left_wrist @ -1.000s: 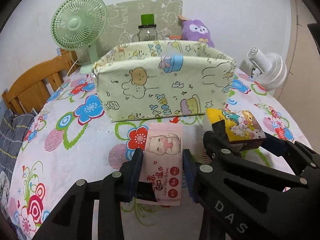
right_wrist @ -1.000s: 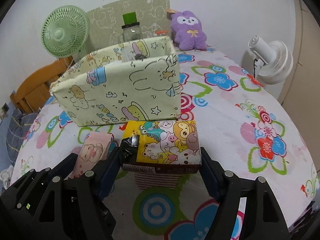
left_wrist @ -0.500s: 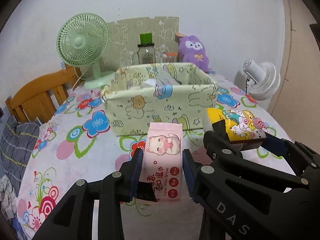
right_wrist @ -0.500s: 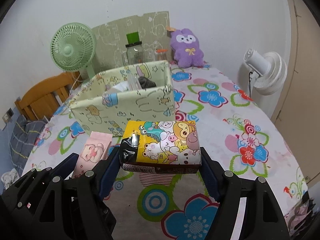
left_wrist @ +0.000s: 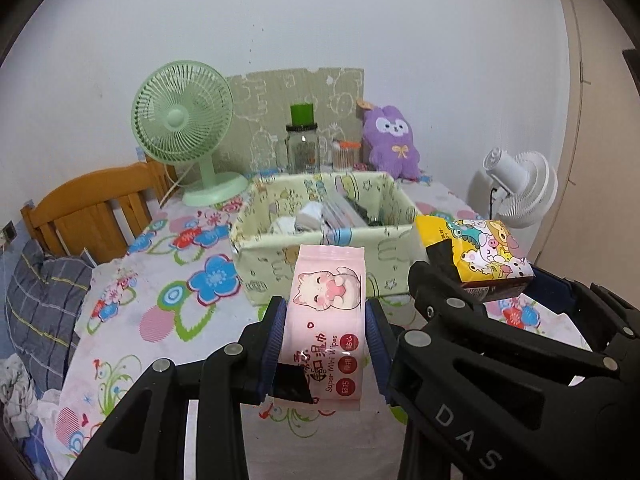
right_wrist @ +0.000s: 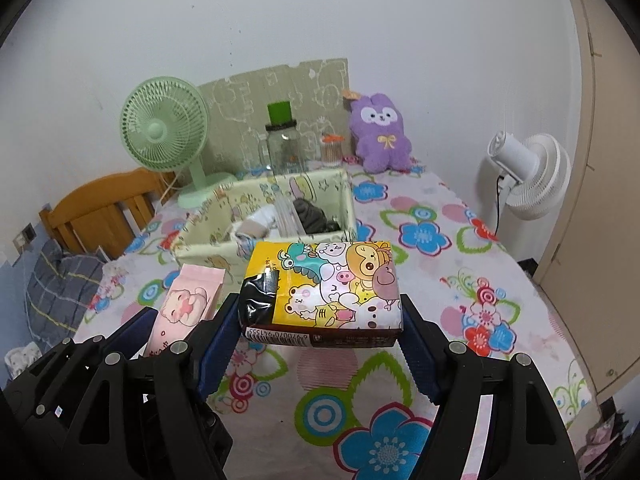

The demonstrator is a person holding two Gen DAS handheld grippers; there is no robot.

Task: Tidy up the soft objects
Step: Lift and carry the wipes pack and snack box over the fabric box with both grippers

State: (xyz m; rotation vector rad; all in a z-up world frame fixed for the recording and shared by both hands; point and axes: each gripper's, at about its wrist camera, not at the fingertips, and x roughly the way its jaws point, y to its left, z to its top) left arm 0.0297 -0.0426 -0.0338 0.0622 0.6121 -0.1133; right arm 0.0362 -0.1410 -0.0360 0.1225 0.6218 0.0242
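Observation:
My left gripper (left_wrist: 326, 332) is shut on a pink pack of wet wipes (left_wrist: 326, 312) with a cat print, held in the air above the table. My right gripper (right_wrist: 320, 324) is shut on a yellow cartoon tissue pack (right_wrist: 324, 288), also lifted. Each pack shows in the other view: the tissue pack (left_wrist: 476, 254) to the right, the wipes (right_wrist: 188, 304) to the left. Ahead stands an open pale-green fabric box (left_wrist: 320, 240) with cartoon prints, holding cloths and dark items; in the right wrist view the box (right_wrist: 208, 250) lies ahead and left.
A floral cloth covers the table (right_wrist: 440, 272). At the back stand a green fan (left_wrist: 182, 120), a jar with a green lid (left_wrist: 302, 144), a purple plush (left_wrist: 394, 140) and a cardboard panel. A white fan (right_wrist: 528, 176) is at the right edge, a wooden chair (left_wrist: 96, 212) at the left.
Both grippers have risen and drawn back with their packs. The fabric box now looks smaller and lower, and its inside shows.

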